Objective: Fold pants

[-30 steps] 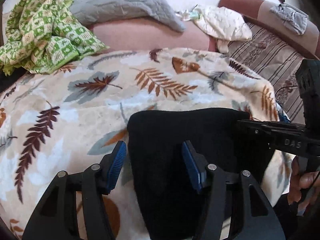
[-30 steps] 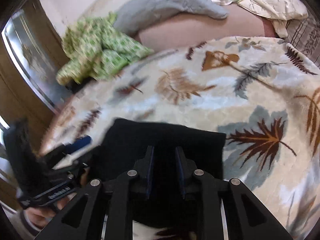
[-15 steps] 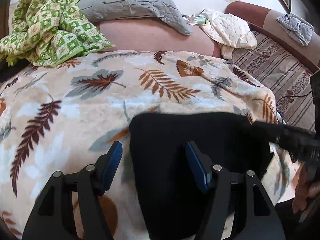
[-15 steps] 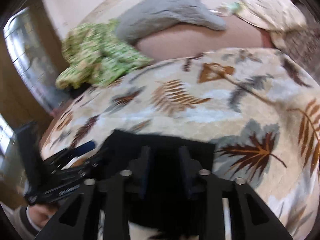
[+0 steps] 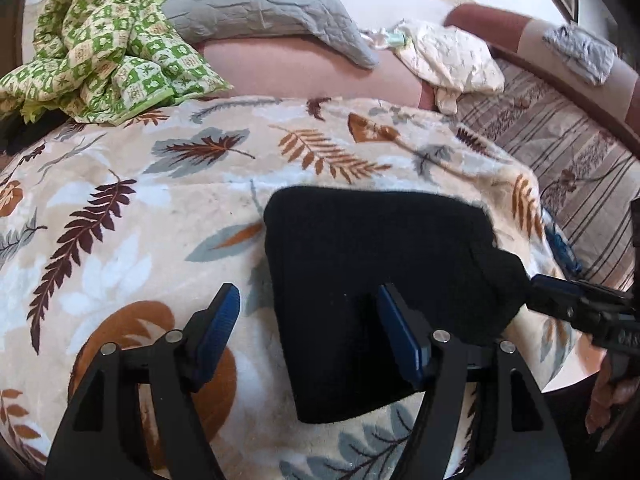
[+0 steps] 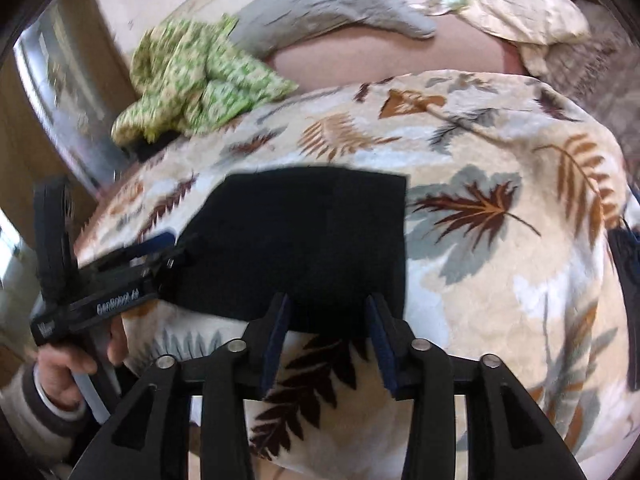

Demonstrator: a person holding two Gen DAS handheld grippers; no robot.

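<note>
The pants (image 5: 380,280) sat as a compact black rectangle on the leaf blanket (image 5: 140,208), near its front edge, so the fold looked about done. Left gripper (image 5: 308,332) was spread wide, straddling the pants' left edge: one pad on blanket, one over fabric, grasping nothing. Right gripper (image 6: 328,336) was parted too, empty, just off the pants' near edge. In its own view the bundle ran longer side to side, straight ahead. Either hand looked equally close for a last tidy.

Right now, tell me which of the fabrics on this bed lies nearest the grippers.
The folded black pants, lying flat on the leaf-print blanket directly ahead of both grippers. The green checkered cloth and grey quilted pillow sit far back.
</note>
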